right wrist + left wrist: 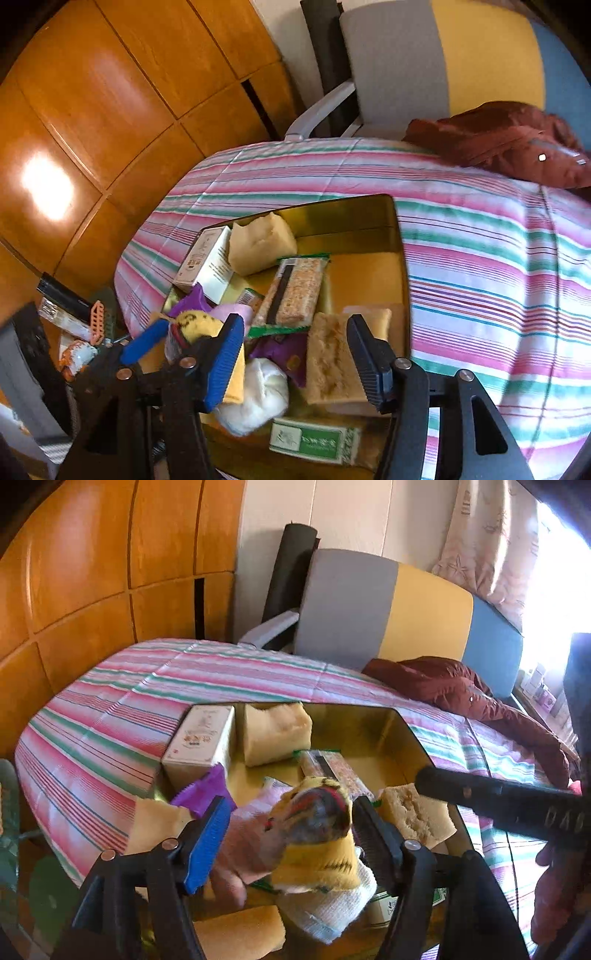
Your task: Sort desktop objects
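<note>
A gold tin box [402, 734] [354, 214] sits on the striped tablecloth, full of items: a white carton [201, 740] [207, 264], sponge blocks [275, 733] [260, 242], a cereal bar packet [295, 291], a purple wrapper [207, 792] and a green-and-white box [314, 439]. My left gripper [291, 834] is open, its fingers either side of a yellow patterned soft toy [317, 834] over the box; whether it grips is unclear. My right gripper [295, 362] is open above a crusty sponge slab [332, 358] and a white soft ball [258, 395]. The left gripper [181, 339] shows at left.
The striped tablecloth [110, 716] [498, 277] covers the round table. A dark red jacket [461, 694] [509, 144] lies at its far right edge. A grey, yellow and blue chair [388, 605] stands behind. Clutter [74, 317] lies left of the table.
</note>
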Demonstrator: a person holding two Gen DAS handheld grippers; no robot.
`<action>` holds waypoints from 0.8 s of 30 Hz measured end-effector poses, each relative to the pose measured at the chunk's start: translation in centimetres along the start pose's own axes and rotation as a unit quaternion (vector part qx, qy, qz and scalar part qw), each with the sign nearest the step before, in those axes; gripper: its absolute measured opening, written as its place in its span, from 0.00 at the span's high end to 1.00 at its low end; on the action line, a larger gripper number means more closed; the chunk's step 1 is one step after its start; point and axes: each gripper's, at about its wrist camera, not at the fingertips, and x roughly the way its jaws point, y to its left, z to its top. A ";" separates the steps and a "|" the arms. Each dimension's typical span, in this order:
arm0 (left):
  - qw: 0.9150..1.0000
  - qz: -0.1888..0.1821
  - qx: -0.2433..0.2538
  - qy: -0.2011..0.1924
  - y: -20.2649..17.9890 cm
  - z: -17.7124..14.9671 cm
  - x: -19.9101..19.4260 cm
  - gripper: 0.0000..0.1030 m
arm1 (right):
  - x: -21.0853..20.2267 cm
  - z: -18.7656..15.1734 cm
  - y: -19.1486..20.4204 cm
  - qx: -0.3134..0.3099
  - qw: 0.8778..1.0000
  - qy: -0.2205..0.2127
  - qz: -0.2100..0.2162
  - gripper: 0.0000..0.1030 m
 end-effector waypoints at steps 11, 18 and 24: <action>0.999 0.041 -0.002 -0.027 0.8 0.5 -3.5 0.21 | -2.5 -3.2 0.0 -0.013 0.998 -0.037 -0.051 0.27; 0.996 0.079 -0.006 -0.047 0.9 0.4 -5.8 0.19 | -3.6 -5.6 0.1 -0.018 0.995 -0.054 -0.084 0.21; 0.995 0.083 -0.025 -0.056 0.6 0.1 -7.0 0.20 | -3.9 -7.2 0.4 -0.026 0.993 -0.059 -0.101 0.21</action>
